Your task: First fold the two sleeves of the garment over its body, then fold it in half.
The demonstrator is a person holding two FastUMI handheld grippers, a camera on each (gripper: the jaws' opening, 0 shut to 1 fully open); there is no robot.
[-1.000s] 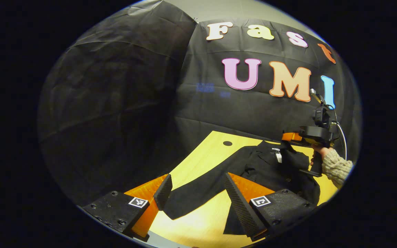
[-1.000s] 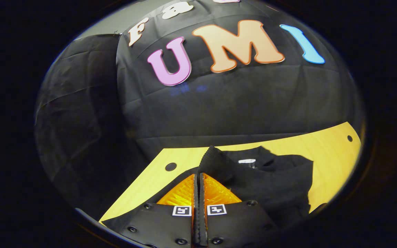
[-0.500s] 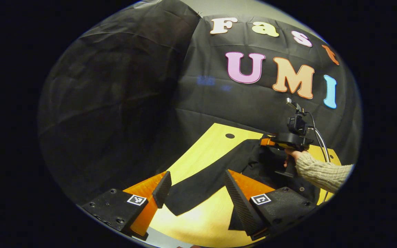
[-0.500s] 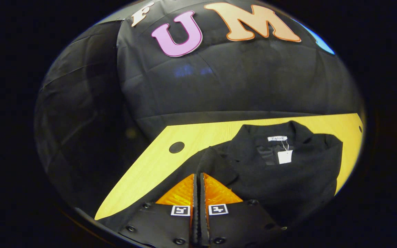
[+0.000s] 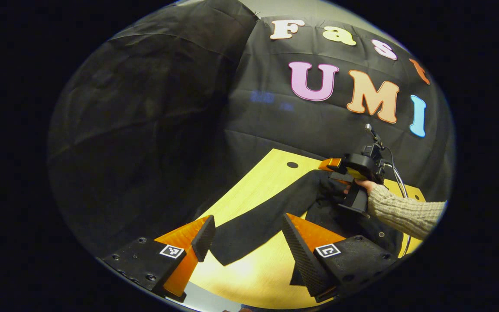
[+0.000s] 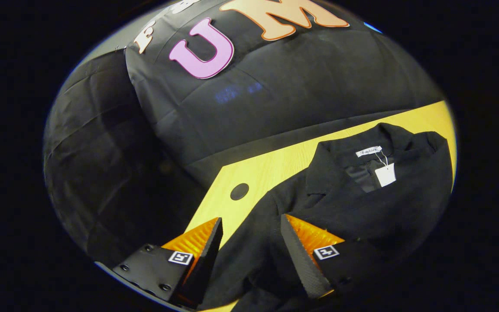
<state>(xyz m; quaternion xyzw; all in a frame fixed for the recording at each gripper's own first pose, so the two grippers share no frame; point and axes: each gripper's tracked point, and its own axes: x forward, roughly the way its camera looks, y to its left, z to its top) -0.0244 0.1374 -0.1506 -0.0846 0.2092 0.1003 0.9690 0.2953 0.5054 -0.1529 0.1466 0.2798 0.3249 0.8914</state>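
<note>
While both tools gape released, the black garment's white hang tag looks blank.

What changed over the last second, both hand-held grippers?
The right hand-held gripper went from shut on a fold of the black garment to open, letting the cloth go; the fold now lies on the garment's body. Seen from the left gripper view, it also moved left across the garment. The left hand-held gripper stayed open over the outstretched sleeve, which has not moved on the table.
</note>
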